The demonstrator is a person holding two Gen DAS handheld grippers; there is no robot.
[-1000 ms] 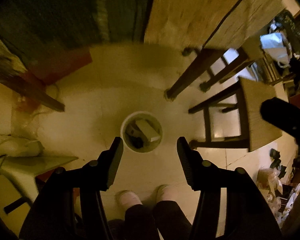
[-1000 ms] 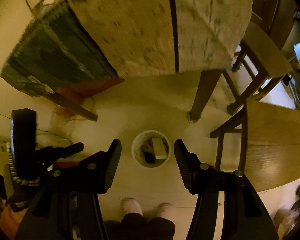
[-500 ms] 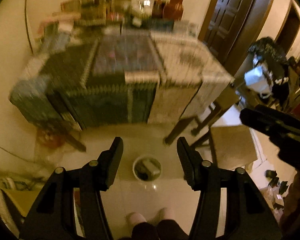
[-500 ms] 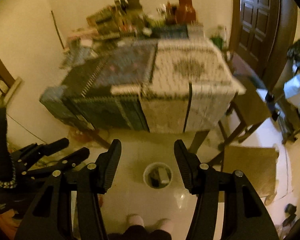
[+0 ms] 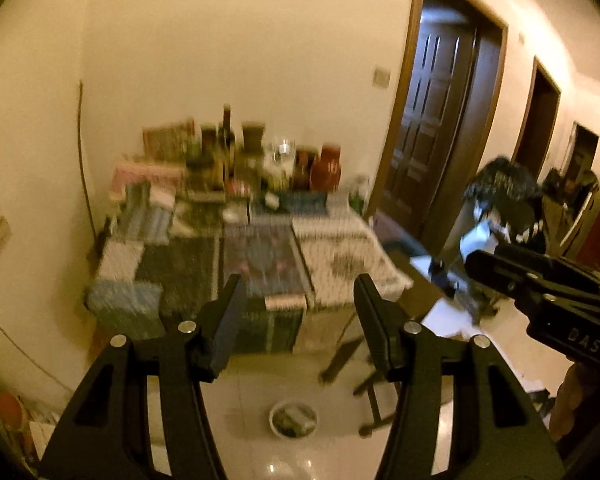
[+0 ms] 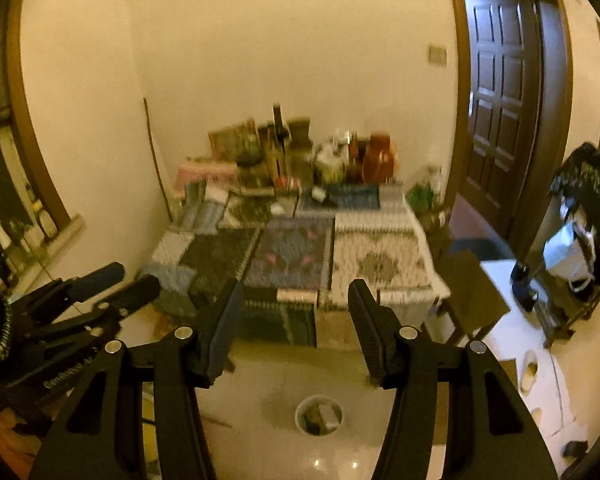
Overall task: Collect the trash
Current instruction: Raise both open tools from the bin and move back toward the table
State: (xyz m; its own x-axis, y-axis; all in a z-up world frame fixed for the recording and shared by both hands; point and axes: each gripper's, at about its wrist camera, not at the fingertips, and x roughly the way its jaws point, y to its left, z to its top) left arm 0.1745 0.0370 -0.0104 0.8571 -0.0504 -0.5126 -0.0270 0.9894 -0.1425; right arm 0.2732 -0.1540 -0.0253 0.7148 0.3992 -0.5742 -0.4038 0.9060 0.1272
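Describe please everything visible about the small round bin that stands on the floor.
The bin is a small round container with a pale rim, standing upright on the glossy light floor in front of the covered table. It is open at the top. Inside lie a few pieces, one pale and boxlike, one dark; blur hides details. Nothing touches it; both grippers are far above it.

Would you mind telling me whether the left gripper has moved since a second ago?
Yes. The left gripper has risen and tilted up: the white trash bin on the floor, earlier large between its fingers, now sits small and far below them.
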